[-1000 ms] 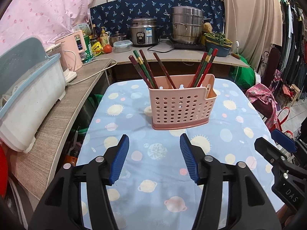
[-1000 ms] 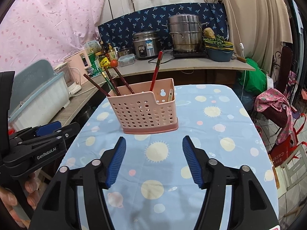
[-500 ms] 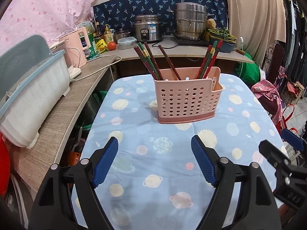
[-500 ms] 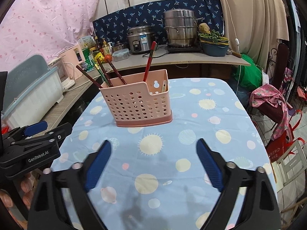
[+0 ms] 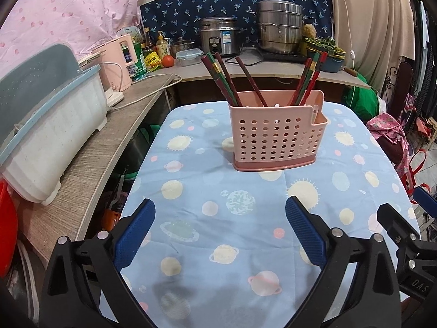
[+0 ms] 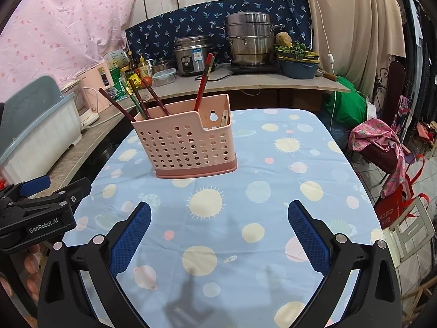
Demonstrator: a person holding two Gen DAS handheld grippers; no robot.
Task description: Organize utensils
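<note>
A pink perforated utensil holder (image 5: 275, 136) stands on the blue planet-print tablecloth (image 5: 232, 218); it also shows in the right wrist view (image 6: 188, 145). Several red and green chopsticks (image 5: 229, 79) lean in its left part, others (image 5: 311, 76) in its right part. In the right wrist view one red chopstick (image 6: 203, 82) stands upright, and a pale utensil tip (image 6: 224, 117) sits in the end pocket. My left gripper (image 5: 220, 229) is open and empty, short of the holder. My right gripper (image 6: 218, 232) is open and empty, also short of it.
A wooden counter (image 5: 90, 161) runs along the left with a white and blue dish rack (image 5: 41, 125) and a pink kettle (image 5: 120, 63). Rice cooker (image 5: 218, 41) and steel steamer pot (image 5: 278, 30) stand at the back. A chair with pink cloth (image 6: 382, 142) is right.
Both grippers have opened wider and drawn back a little from the holder. The holder and chopsticks have not moved.
</note>
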